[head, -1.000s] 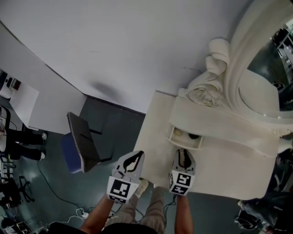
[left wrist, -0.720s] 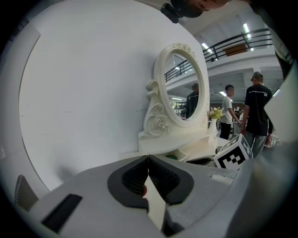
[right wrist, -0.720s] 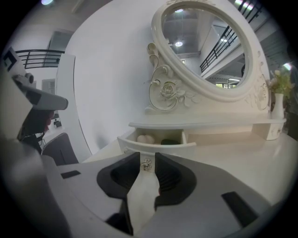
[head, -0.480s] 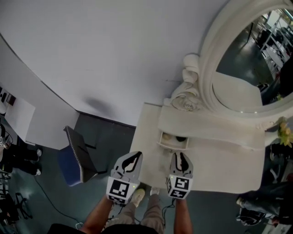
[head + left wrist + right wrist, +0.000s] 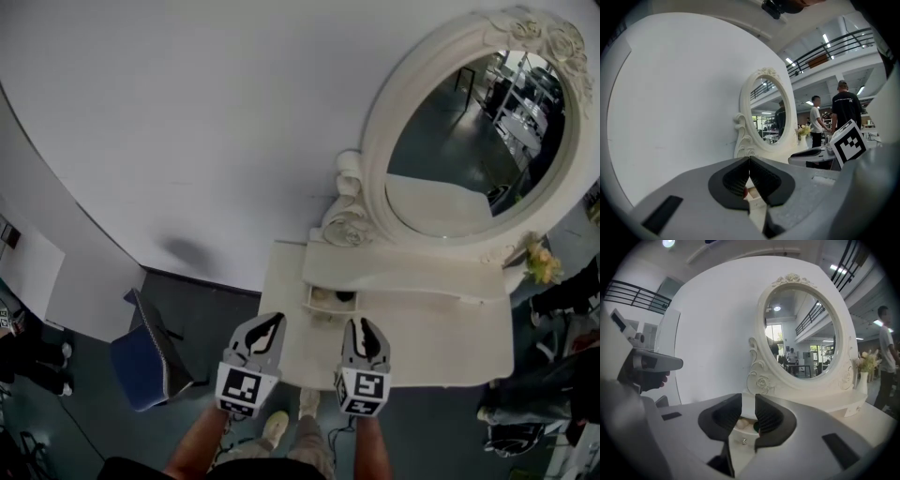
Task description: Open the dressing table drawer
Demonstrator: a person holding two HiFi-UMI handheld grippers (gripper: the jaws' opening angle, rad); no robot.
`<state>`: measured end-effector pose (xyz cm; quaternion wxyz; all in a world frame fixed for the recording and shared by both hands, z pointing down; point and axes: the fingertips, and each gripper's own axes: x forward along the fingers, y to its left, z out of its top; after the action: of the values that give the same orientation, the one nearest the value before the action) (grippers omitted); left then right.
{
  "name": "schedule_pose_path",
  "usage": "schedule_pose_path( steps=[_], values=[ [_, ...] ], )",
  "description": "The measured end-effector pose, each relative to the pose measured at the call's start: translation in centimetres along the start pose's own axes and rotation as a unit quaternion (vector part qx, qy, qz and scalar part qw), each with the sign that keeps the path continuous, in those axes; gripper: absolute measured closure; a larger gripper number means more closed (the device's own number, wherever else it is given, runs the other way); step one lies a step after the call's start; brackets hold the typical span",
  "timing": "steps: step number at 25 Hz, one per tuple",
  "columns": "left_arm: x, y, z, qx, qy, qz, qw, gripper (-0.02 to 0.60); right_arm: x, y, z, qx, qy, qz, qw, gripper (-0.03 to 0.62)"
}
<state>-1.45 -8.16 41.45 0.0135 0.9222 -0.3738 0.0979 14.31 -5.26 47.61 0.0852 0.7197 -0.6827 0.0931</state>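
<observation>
Most of what we see from the head view is a plain white wall, and against it stands the white dressing table. Its carved oval mirror rises from the back edge of the table. On the dark floor off the table's left edge sits a blue chair.

We hold both grippers at the front edge of the table. The left gripper hangs by the front left corner; its own view shows the jaws meeting at the tips with nothing between them. The right gripper is just beside it, over the front edge, and its jaws stand partly apart and are closing with nothing clamped in them.

The drawer is pulled out of the raised shelf below the mirror, towards the table's left edge. In the right gripper view it shows through the gap between the jaws, apart from them. Small pale and dark things lie inside it; we cannot tell what they are. A small knob sits on its front.
</observation>
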Motion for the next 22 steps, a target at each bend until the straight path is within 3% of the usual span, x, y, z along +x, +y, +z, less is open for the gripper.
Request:
schedule_pose_path(
  steps=[10, 22],
  values=[
    [-4.9, -1.9, 3.8, 0.018, -0.034, -0.034, 0.9987, 0.578, -8.3, 1.5, 5.2, -0.015, -0.047, -0.038, 0.998, 0.539],
    [-10.4, -5.2, 4.1, 0.030, -0.052, -0.083, 0.9947, 0.578, -17.5, 2.2, 5.4, -0.012, -0.073, -0.102, 0.992, 0.594]
  ],
)
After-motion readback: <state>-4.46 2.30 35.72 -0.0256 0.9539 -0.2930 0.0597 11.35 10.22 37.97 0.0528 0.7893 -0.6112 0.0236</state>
